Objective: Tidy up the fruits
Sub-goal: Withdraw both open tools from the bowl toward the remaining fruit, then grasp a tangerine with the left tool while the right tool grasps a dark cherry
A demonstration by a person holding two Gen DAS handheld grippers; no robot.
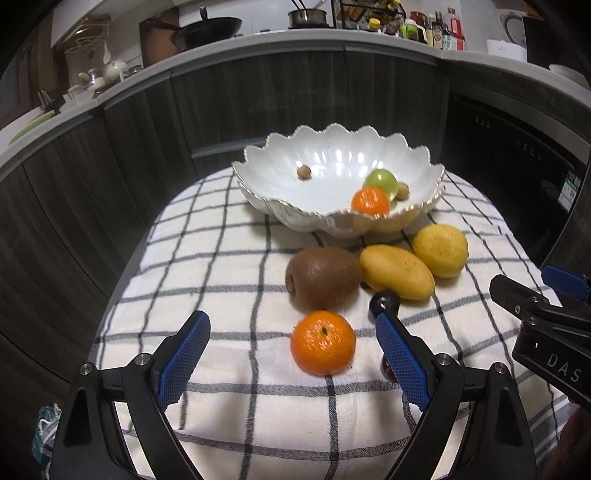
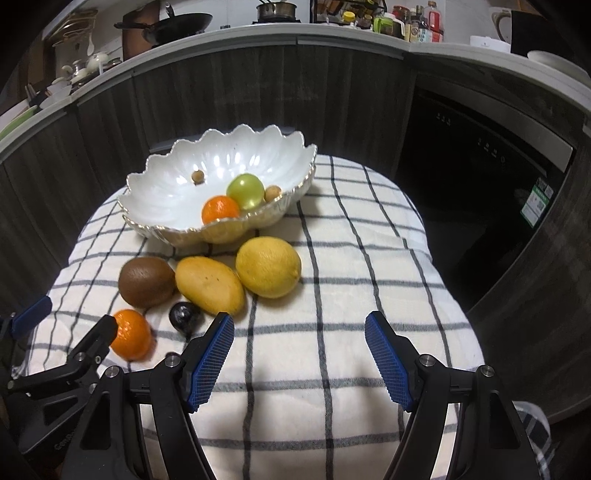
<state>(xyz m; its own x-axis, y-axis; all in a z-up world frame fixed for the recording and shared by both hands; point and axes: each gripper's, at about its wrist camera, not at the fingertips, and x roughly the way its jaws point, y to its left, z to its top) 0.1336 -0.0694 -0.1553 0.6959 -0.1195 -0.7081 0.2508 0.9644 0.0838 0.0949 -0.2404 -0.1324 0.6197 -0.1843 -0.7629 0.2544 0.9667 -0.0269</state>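
Two grippers, left (image 1: 291,332) and right (image 2: 299,332), jaws apart and empty, above checked cloth (image 1: 221,266) before dark kitchen cabinets (image 1: 147,129).

Both wrist cameras are looking steeply down from close by, facing the dark cabinets, left one sitting leftward, seemingly; they are sharing the scalloped white ceramic bowl (image 1: 338,173) (image 2: 221,177) and checked cloth (image 1: 229,258) (image 2: 351,258).

I'm getting dim, warm indoor light from overhead: hard white glare patches inside the bowl (image 1: 332,162), soft shadows under it on the checked cloth (image 1: 221,266). Heavy fisheye bend on both wrist views, counter edge (image 2: 258,35) curving, corners vignetted black. Centre is fairly sharp, slight motion blur on the mandarin (image 2: 131,334) low in the right view; cabinets (image 1: 110,166) murky and noisy.
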